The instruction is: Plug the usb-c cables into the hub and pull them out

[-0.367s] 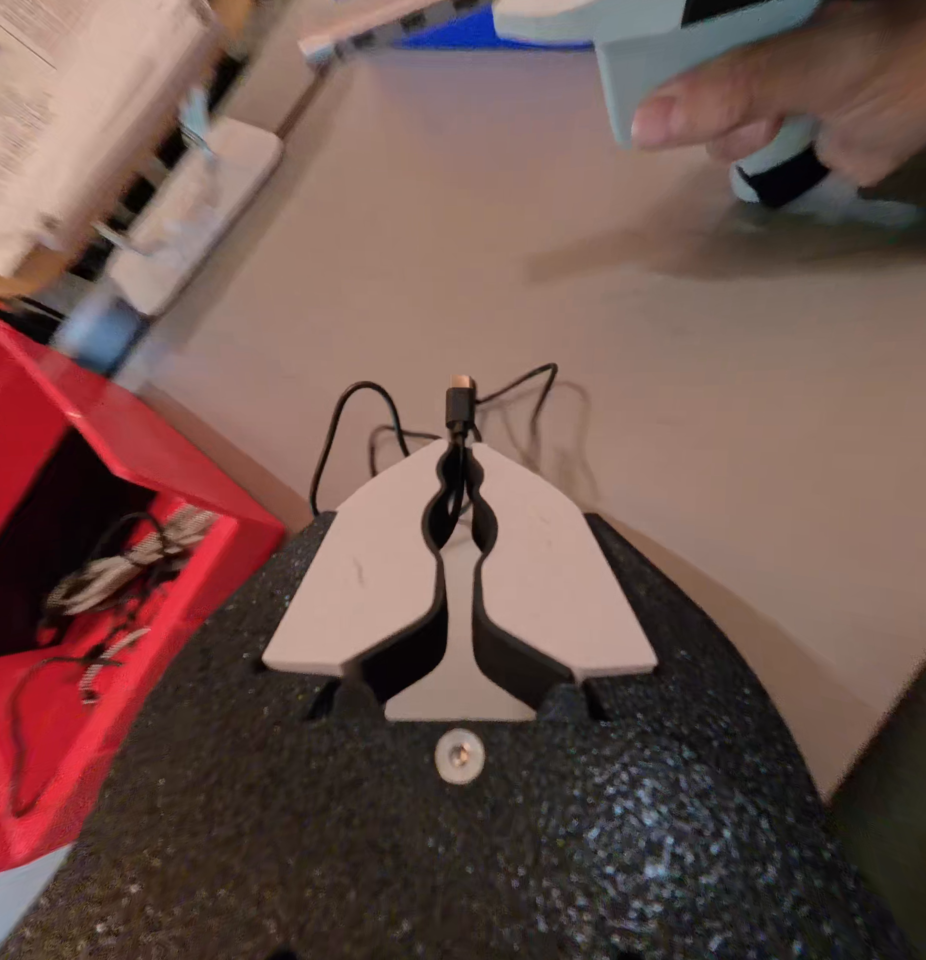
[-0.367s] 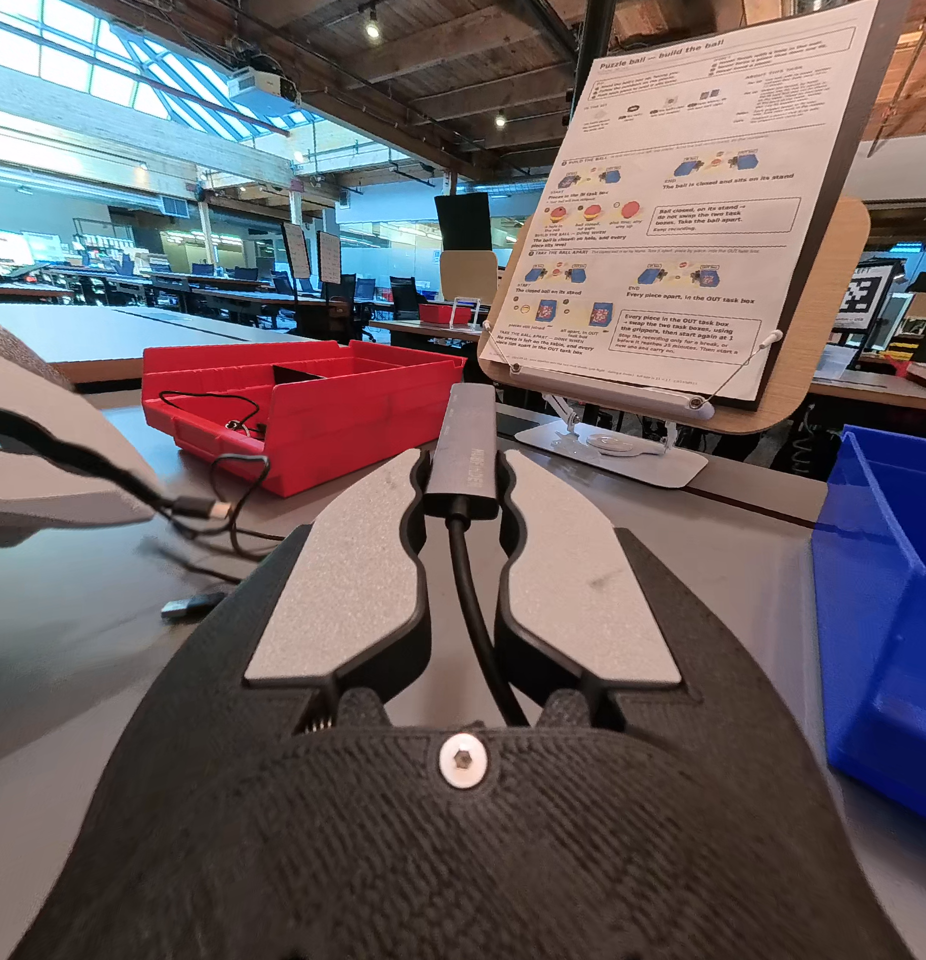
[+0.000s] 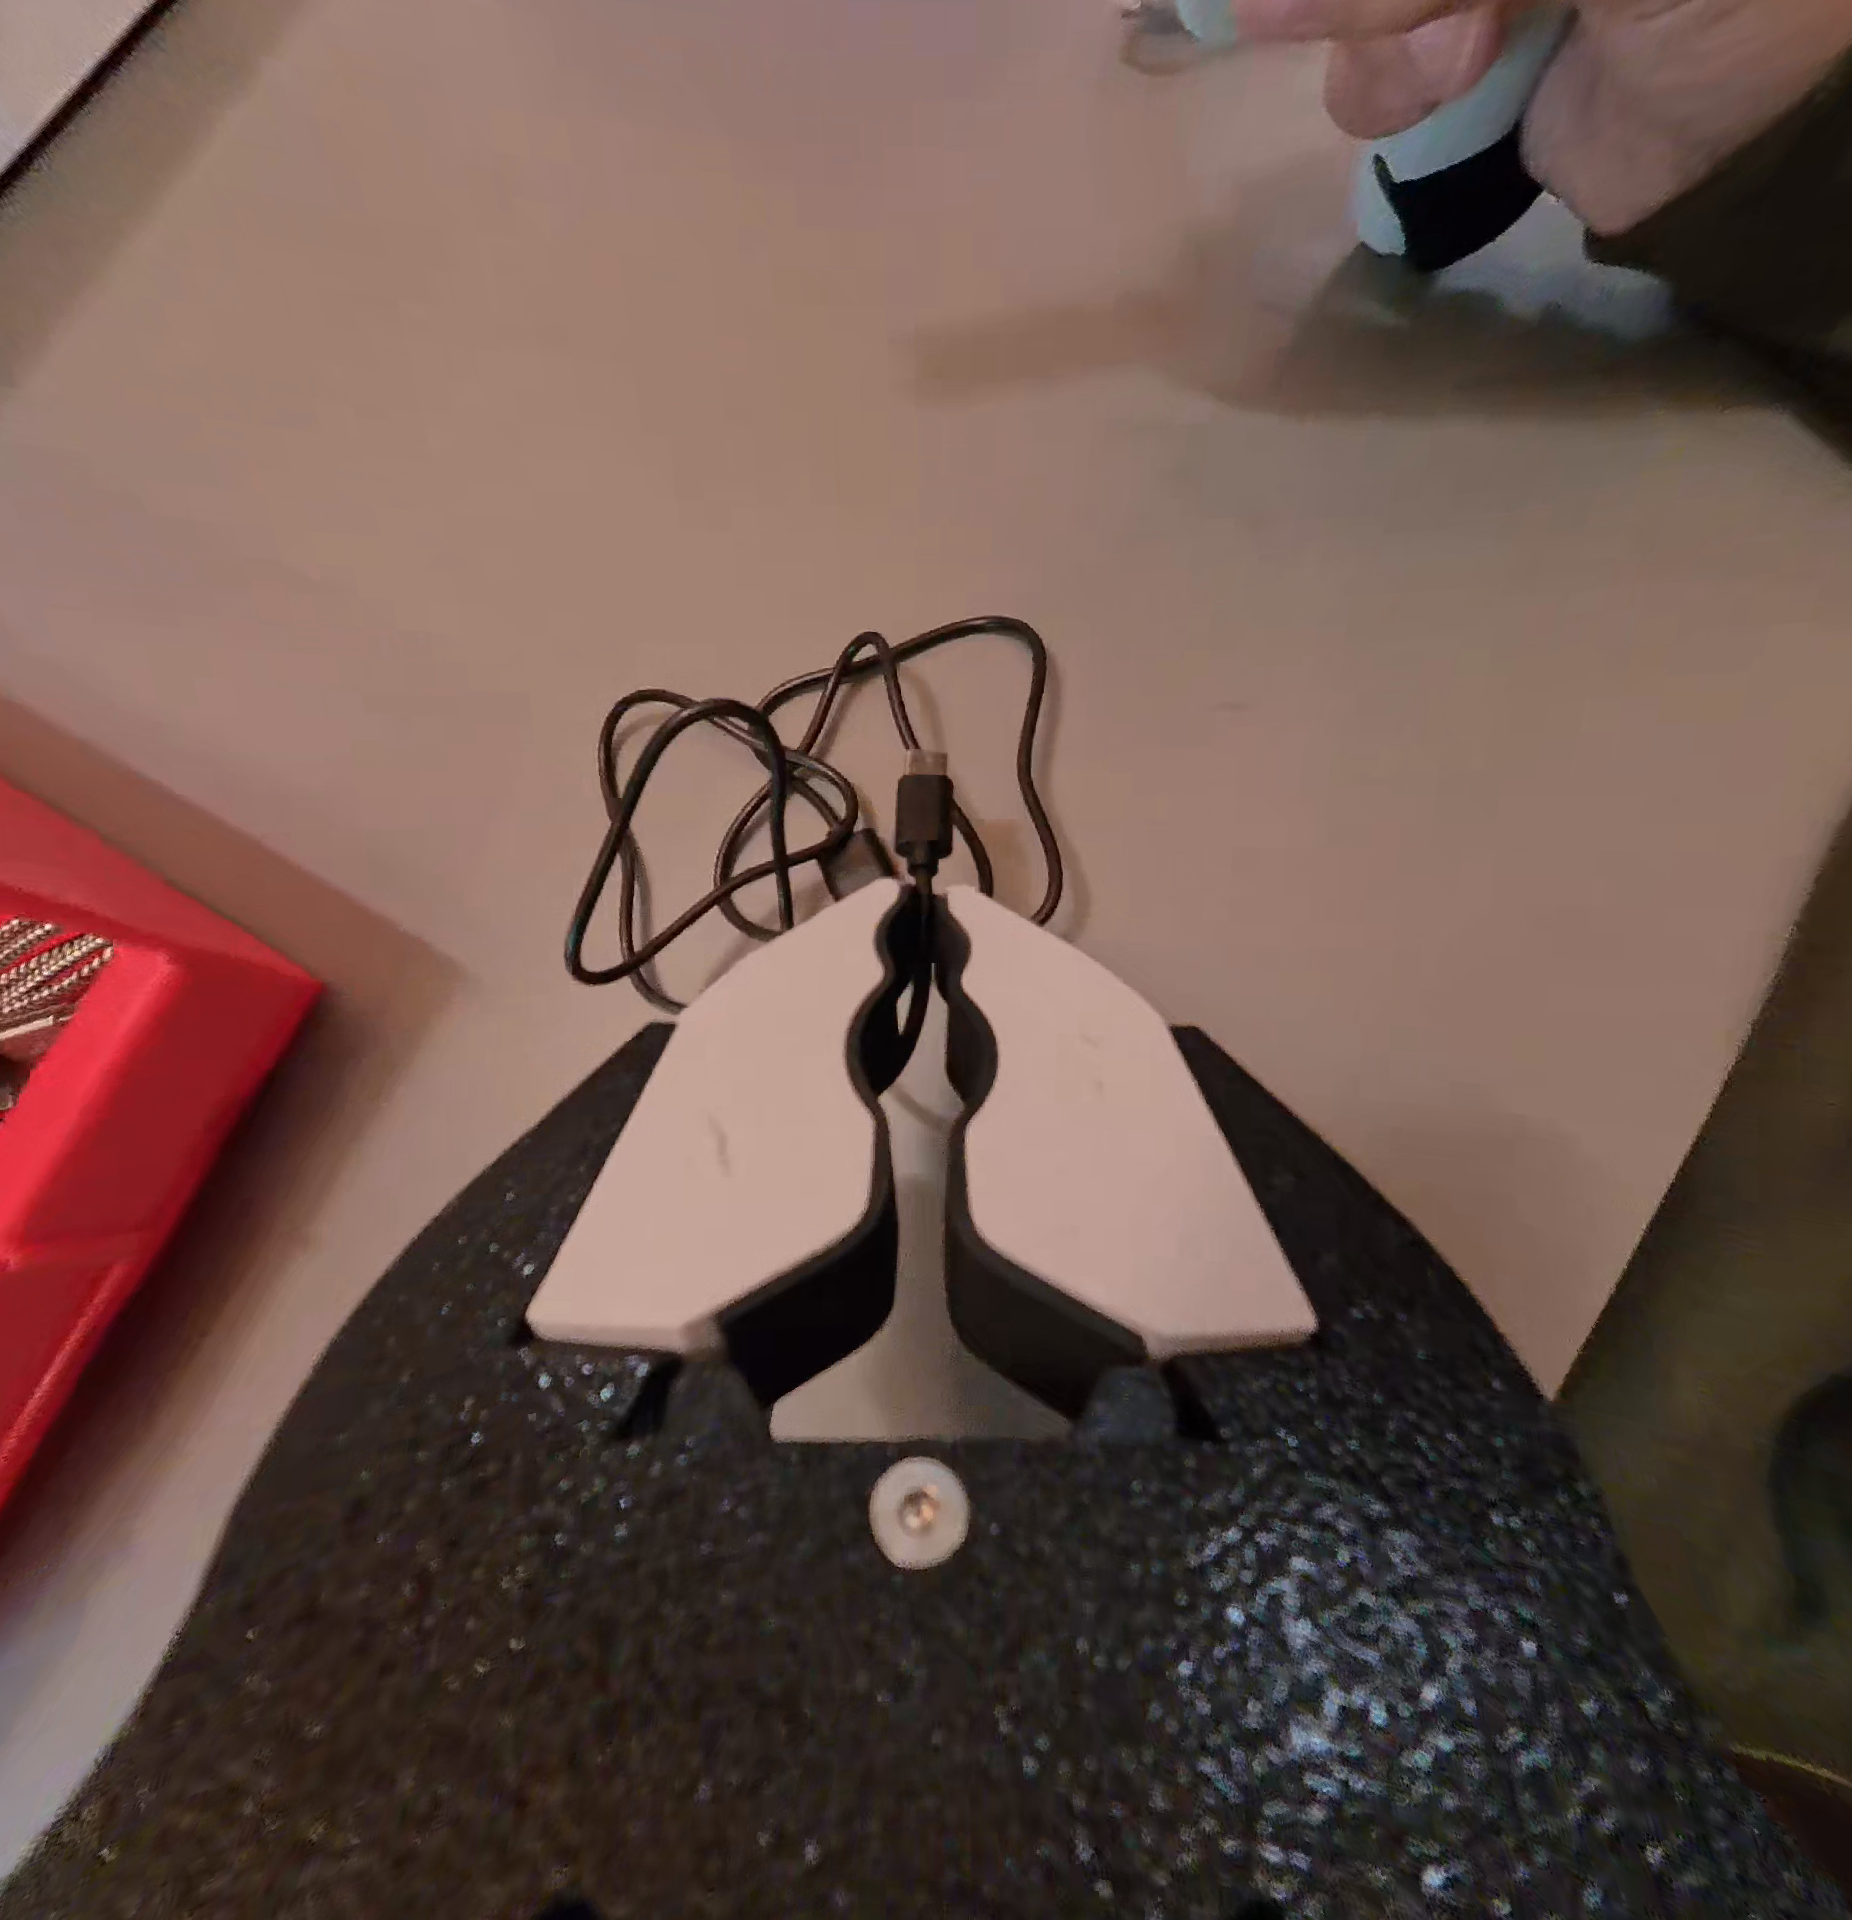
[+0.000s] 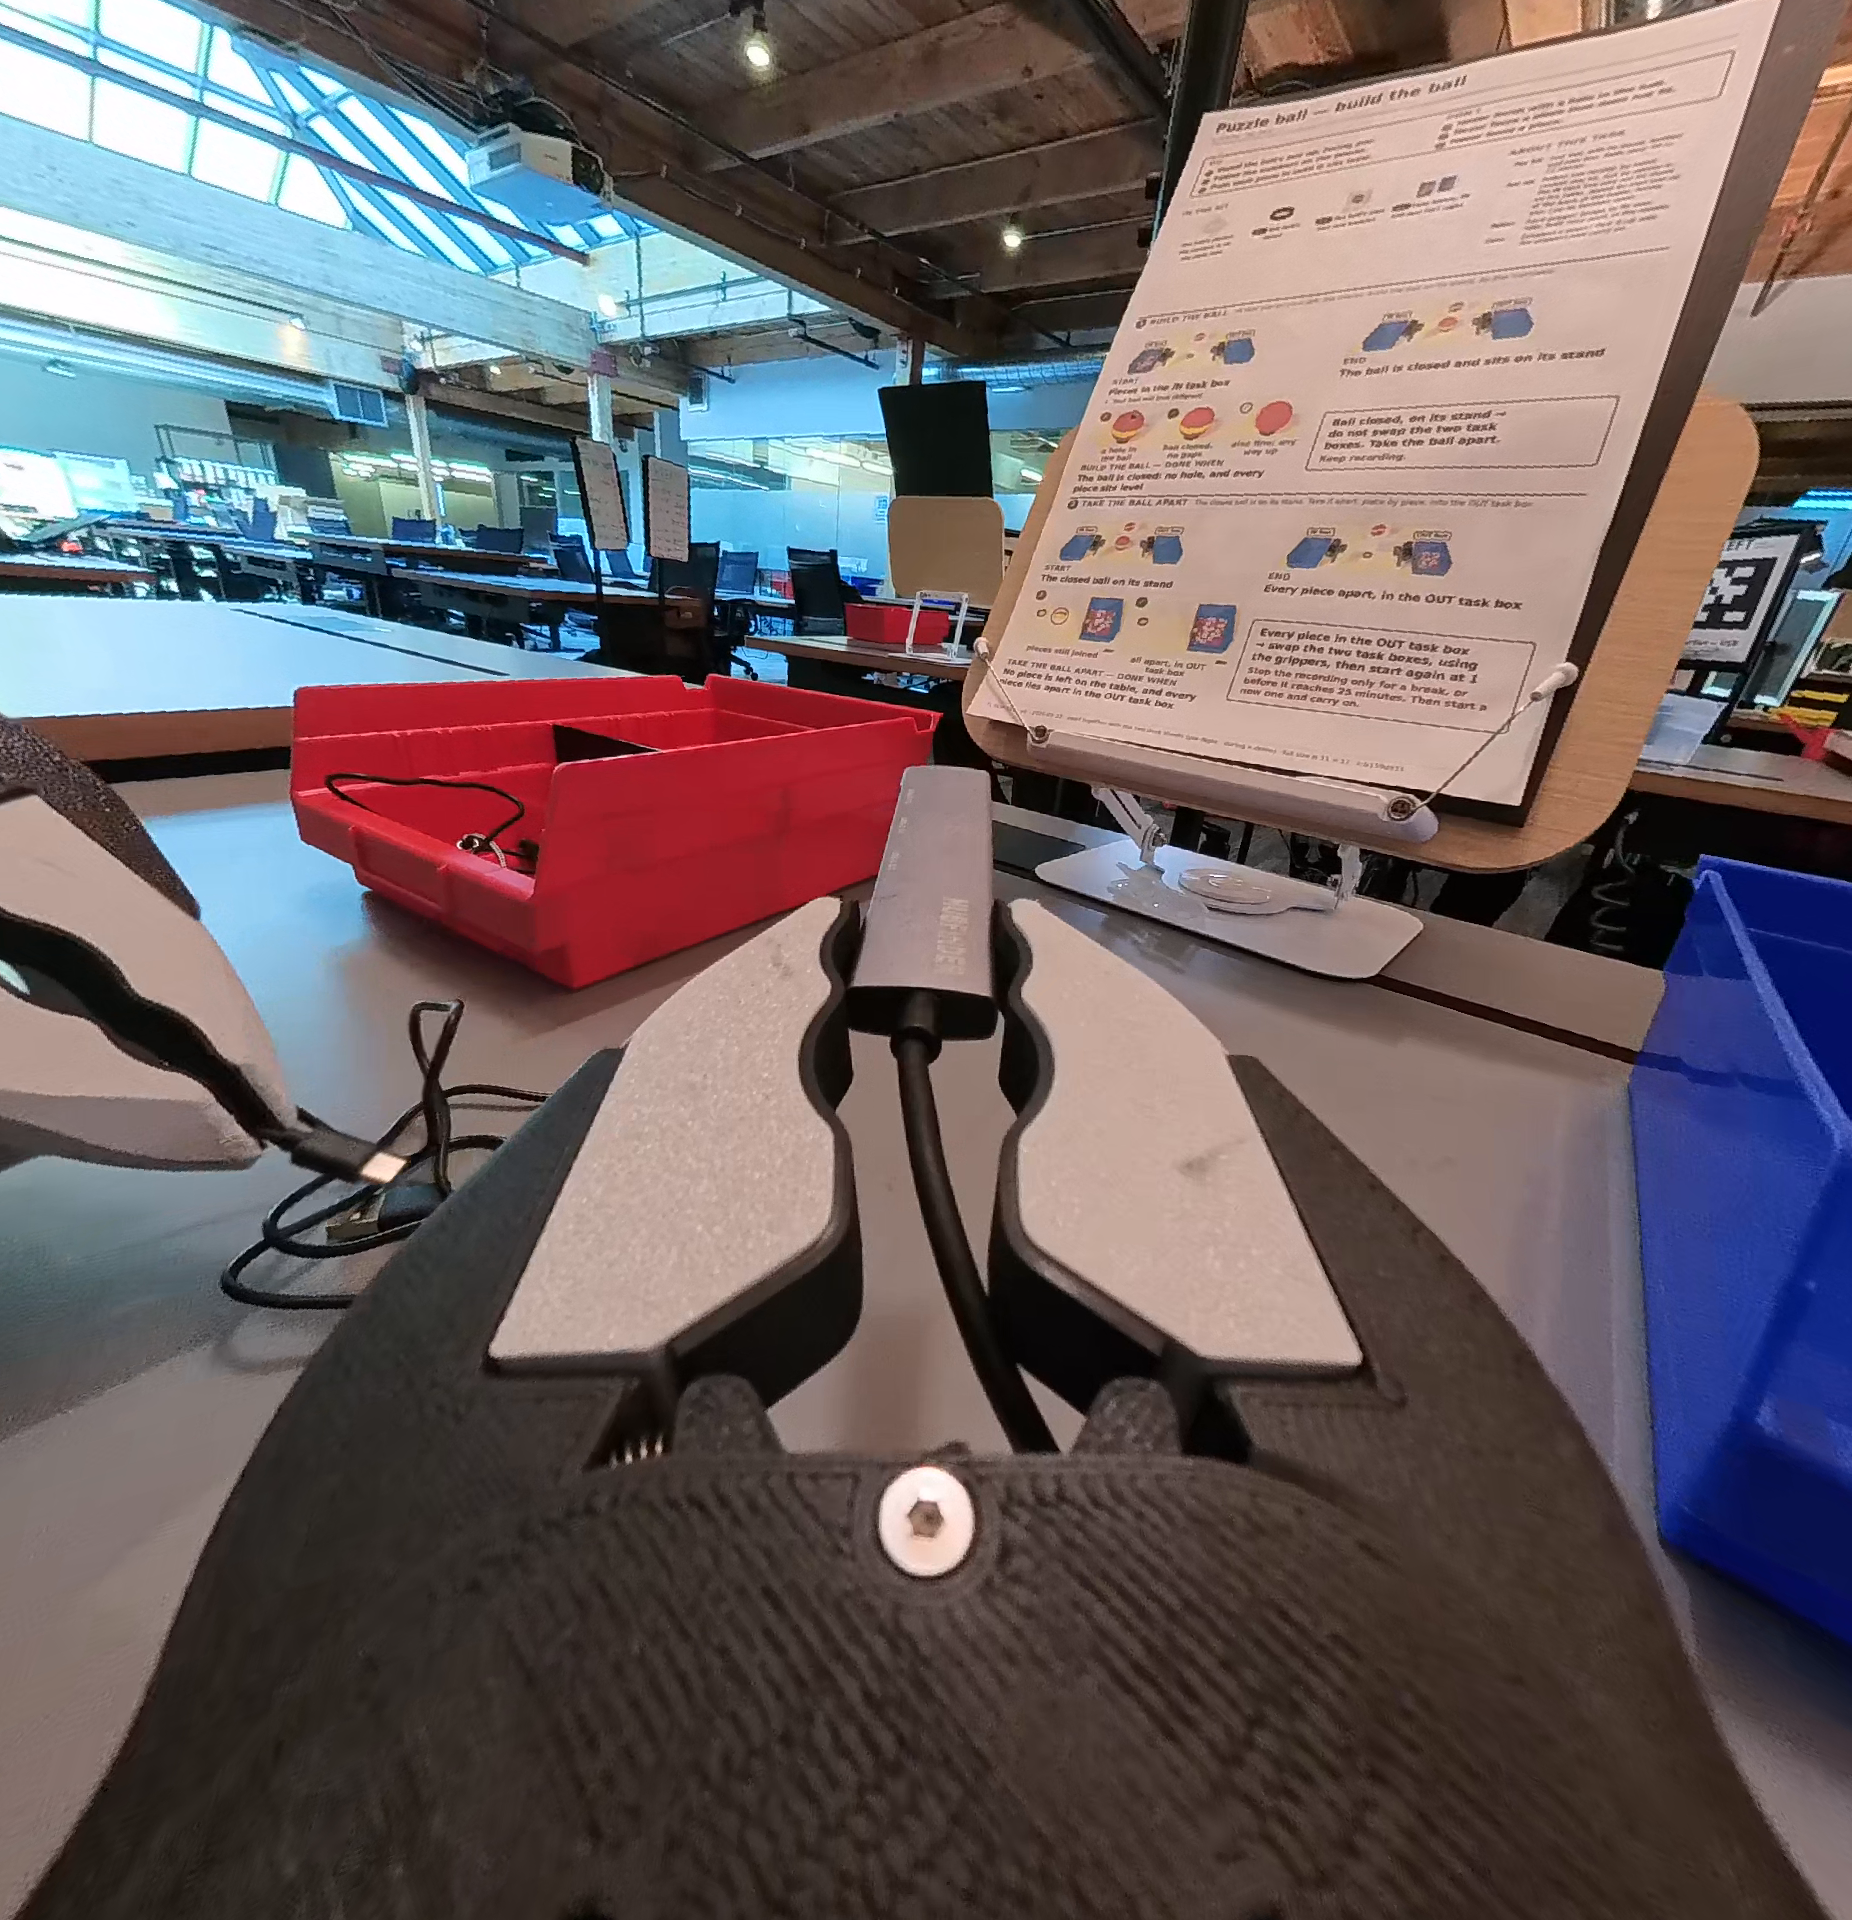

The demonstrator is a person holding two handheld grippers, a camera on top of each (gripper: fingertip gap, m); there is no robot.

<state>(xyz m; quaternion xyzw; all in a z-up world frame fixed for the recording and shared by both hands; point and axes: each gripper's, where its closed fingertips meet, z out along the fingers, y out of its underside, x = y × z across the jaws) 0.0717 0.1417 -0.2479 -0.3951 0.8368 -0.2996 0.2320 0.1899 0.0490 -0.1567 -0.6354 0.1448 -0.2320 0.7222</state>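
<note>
Inside the red bin [image 4: 631, 821] lies a thin black cable [image 4: 434, 805]; blue bin [image 4: 1774, 1247] contents hidden.

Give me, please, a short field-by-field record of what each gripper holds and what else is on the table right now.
left gripper: shut on the black usb-c cable just behind its plug, which points forward
cable slack: loose coil lying on the table
right gripper: shut on the grey hub, its own lead running back between the fingers
plug and hub: apart, not mated
red bin: on the table beyond the left gripper, cables inside
blue bin: at the right
document stand: behind the hub
</note>
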